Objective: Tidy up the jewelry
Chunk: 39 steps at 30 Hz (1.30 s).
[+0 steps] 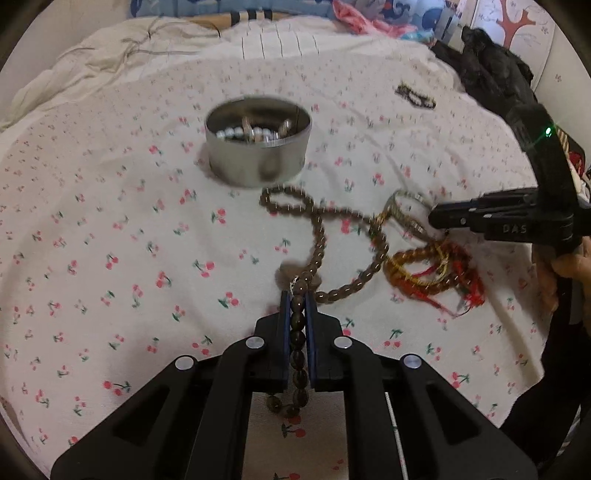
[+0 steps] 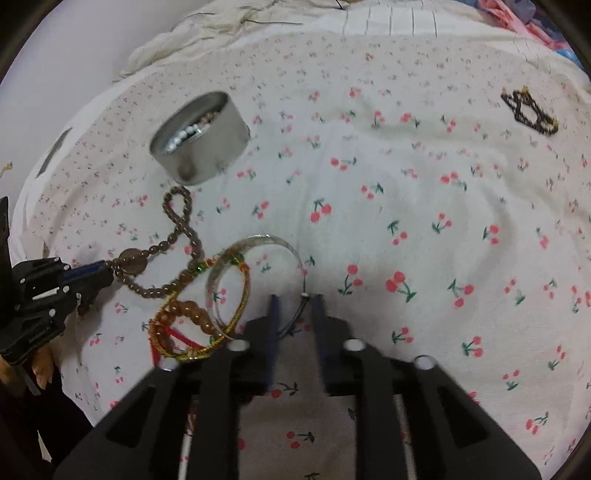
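I'm working over a bed covered by a white cherry-print sheet (image 2: 406,177), with a cream blanket (image 1: 74,70) bunched at its far edge, patterned blue and pink bedding (image 1: 369,14) beyond that, and a black garment (image 1: 491,70) heaped at the far right corner. One round metal tin (image 1: 258,142) stands open toward the far left of the sheet, with white pearl beads (image 1: 236,133) and a few blurred pieces inside. I count one long brown bead necklace (image 1: 321,240), looped on the sheet just in front of the tin. My left gripper (image 1: 297,306) is clamped narrow on that strand, beads running between its blue pads. To its right lies a tangle: one clear bangle (image 2: 258,258), one thin gold-thread bangle (image 2: 221,314), one amber bead bracelet (image 2: 192,314) and red cords (image 2: 177,339). One dark woven bracelet (image 2: 528,110) lies well apart near the far right edge. My right gripper (image 2: 295,299) is partly spread beside the tangle, with a thin wire ring (image 2: 301,302) between its fingers; I cannot tell whether they press it.
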Available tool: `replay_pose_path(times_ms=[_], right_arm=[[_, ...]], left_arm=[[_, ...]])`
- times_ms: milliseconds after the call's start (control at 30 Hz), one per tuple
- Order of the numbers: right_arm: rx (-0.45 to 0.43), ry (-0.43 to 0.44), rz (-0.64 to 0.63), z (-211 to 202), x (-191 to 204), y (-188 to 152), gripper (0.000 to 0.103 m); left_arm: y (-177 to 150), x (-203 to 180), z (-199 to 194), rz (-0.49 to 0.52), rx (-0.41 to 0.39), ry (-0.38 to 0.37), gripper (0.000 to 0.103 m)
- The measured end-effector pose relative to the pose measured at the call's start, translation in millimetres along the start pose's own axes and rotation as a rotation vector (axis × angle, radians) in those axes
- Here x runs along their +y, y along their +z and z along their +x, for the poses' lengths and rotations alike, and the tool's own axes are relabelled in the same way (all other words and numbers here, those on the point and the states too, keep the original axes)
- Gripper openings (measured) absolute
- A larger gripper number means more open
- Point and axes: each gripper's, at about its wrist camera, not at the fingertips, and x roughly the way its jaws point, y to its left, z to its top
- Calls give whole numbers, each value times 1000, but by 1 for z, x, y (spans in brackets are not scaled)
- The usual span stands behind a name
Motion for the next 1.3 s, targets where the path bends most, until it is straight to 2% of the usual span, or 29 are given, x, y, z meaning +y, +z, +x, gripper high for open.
replay_pose_path(times_ms=[100,200,233,367,600,767,1300], right_arm=[[-9,-13,-33,-1,6,0,24],[-22,-14,-45,-2,8,0,16],[-31,-13,-48,-3,9,0,12],[-89,-2,-30,-13,7,3,7],[-192,73,64,-36,-11,8,7],[-224,127,100,-43,-16,10,7],[-295,195,124,-61,-17,17,6]], left_arm=[[-3,-5,12,14,38,5,7],[-4,-8,15,29,43,17,7],[-4,-8,13,28,36,16,7],[-2,-6,-4,17,-38,7,7],[12,6,-37,-42,-162,-23,7],[22,6,-51,-34,-199,-21,7],[52,5,-80,21,-265,27,7]])
